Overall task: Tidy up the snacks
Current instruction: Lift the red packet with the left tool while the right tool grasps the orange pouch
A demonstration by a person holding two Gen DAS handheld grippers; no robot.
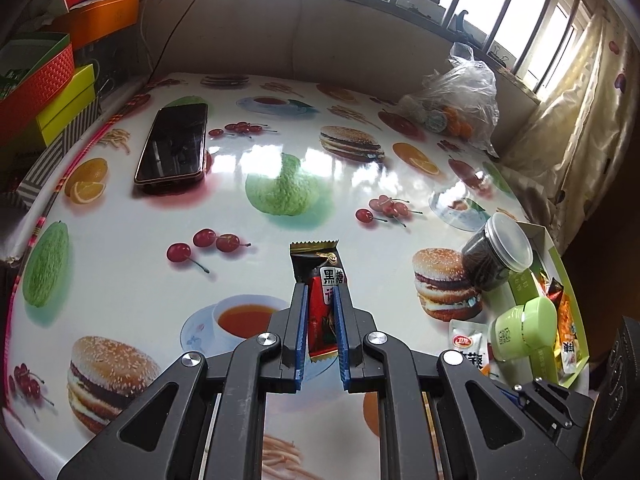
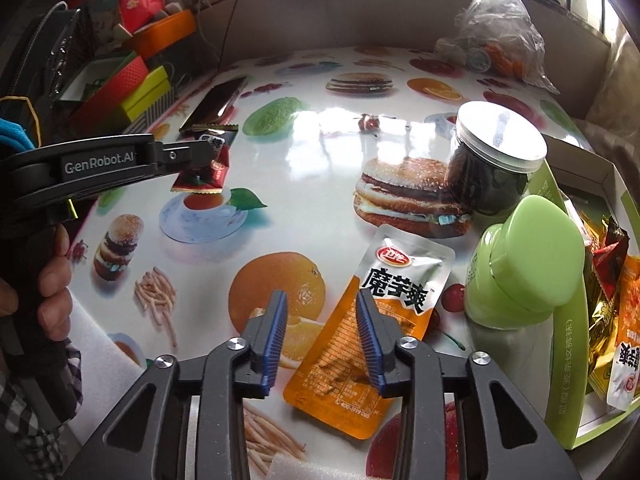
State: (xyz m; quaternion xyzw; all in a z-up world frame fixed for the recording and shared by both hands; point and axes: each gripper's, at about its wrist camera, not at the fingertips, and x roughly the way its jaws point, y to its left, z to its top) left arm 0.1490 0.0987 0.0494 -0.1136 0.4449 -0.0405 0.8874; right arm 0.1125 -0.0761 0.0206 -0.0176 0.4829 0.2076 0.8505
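While the left gripper (image 1: 320, 312) holds the red-and-black candy packet (image 1: 320, 280) clamped above the tabletop (image 1: 160, 288), the right gripper (image 2: 322, 336) straddles, jaws apart, the orange pouch (image 2: 360, 340), probably needing to close before boxing it.

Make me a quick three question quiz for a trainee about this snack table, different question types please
1. True or false: the left hand-held gripper is shut on a red and black candy wrapper.
2. Multiple choice: over which item do the right hand-held gripper's open jaws sit? A) smartphone B) orange and silver konjac snack pouch C) green bottle
3. Fill in: the clear-lidded jar of dark contents stands next to the green ____, which holds more snack packets.

Key
1. True.
2. B; the pouch lies flat on the printed tablecloth, apparently not yet pinched.
3. Box.
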